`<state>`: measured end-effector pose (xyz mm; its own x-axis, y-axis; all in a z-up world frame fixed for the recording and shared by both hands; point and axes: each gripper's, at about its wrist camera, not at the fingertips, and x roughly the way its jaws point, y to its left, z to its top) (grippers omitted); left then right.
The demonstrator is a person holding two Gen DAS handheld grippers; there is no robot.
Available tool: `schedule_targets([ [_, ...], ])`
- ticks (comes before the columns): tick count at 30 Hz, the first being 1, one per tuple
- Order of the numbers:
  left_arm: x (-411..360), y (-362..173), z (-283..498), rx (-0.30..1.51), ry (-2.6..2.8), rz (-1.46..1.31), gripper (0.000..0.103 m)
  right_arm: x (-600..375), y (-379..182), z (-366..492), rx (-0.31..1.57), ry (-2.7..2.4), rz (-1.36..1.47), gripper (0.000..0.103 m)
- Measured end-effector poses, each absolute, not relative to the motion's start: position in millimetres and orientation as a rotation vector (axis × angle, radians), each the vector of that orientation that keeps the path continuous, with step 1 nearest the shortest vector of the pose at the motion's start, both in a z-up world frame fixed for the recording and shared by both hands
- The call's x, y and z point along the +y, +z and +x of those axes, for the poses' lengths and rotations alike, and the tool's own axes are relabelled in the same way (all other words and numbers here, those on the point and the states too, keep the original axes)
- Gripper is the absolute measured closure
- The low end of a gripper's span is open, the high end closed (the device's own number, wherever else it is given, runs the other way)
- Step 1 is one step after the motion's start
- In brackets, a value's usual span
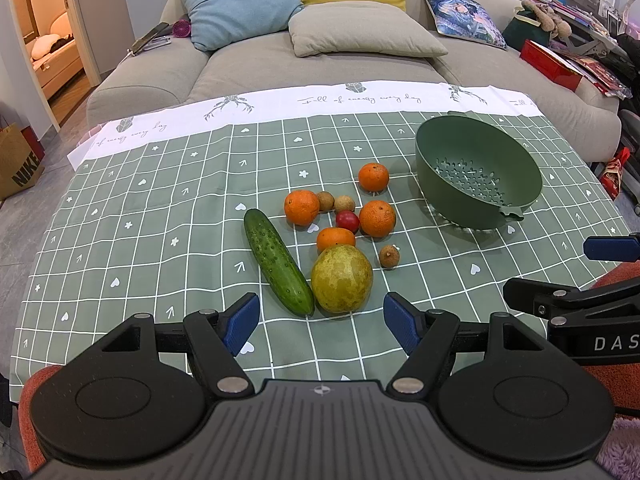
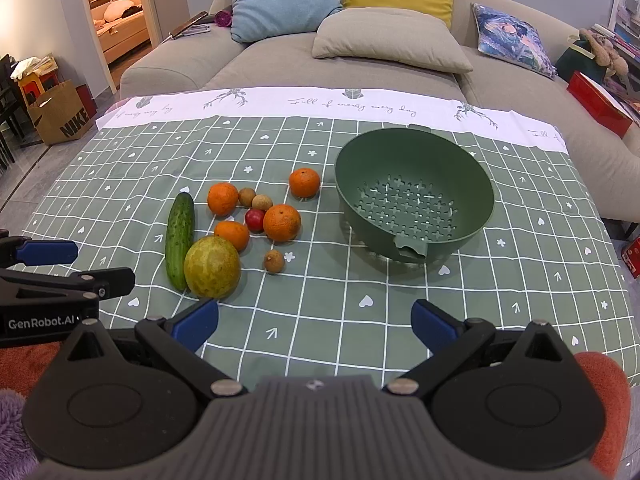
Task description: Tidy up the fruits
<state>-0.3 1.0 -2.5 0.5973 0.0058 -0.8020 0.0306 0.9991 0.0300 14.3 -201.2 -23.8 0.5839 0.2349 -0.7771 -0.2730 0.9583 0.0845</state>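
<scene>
A pile of produce lies mid-table: a cucumber [image 1: 278,262], a yellow-green pear [image 1: 342,279], several oranges [image 1: 377,218], a small red fruit [image 1: 347,220] and three brown longans [image 1: 389,256]. An empty green colander bowl [image 1: 478,170] stands to their right. My left gripper [image 1: 320,322] hovers open just in front of the pear and cucumber, holding nothing. In the right wrist view the same pear [image 2: 212,267], cucumber [image 2: 179,234] and colander bowl [image 2: 414,194] show. My right gripper [image 2: 314,324] is open over bare cloth, nearer than the bowl.
A green checked tablecloth [image 1: 160,240] covers the table, white band at the far edge. A beige sofa [image 1: 320,60] with cushions stands right behind it. A brown paper bag [image 1: 18,160] sits on the floor at left, red boxes [image 1: 550,65] and clutter at right.
</scene>
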Motion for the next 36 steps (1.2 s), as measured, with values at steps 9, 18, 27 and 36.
schedule_targets([
  [9, 2, -7, -2, 0.936, -0.026, 0.035, 0.02, -202, -37, 15, 0.913, 0.302, -0.048, 0.005],
  [18, 18, -12, 17, 0.968, -0.057, -0.049, 0.026, -197, -46, 37, 0.948, 0.371, -0.066, 0.014],
  [27, 53, -40, 56, 1.069, -0.014, -0.193, 0.052, -170, -72, 71, 1.01, 0.485, -0.026, 0.021],
  [36, 73, -69, 96, 1.146, 0.027, -0.256, 0.058, -131, -111, 113, 1.151, 0.547, 0.033, 0.04],
])
